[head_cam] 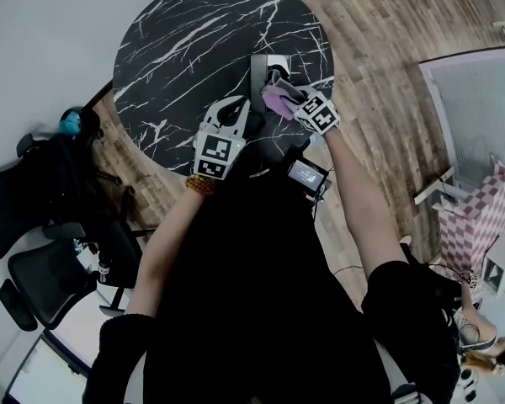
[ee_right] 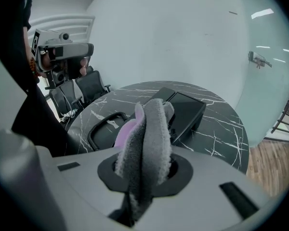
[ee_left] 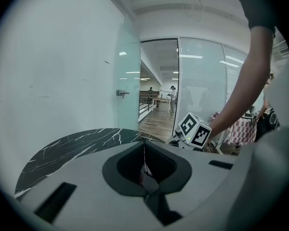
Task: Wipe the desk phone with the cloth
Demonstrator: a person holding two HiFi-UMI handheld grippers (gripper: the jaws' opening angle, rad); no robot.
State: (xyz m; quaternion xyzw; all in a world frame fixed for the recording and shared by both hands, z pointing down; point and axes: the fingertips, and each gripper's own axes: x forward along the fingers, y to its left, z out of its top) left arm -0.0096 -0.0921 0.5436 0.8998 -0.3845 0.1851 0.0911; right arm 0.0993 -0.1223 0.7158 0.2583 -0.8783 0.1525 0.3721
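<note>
Clamping the grey-lilac cloth (ee_right: pixel 147 134) in the right gripper (head_cam: pixel 288 98), hovering just short of the desk phone (ee_right: pixel 180 112), lying ahead and below on the marble table (ee_right: pixel 221 124). Holding the left gripper (ee_left: pixel 144 170) pinched together on nothing visible, sitting farther back.

Desk phone (ee_right: pixel 183 110) sits on the round table (head_cam: pixel 185 40), ahead of you. Cloth (ee_right: pixel 147 129) in your right gripper (ee_right: pixel 145 170), just before the phone; left gripper (ee_left: pixel 144 171) beside it, leftward. Chairs (head_cam: pixel 34 188) left of table.
</note>
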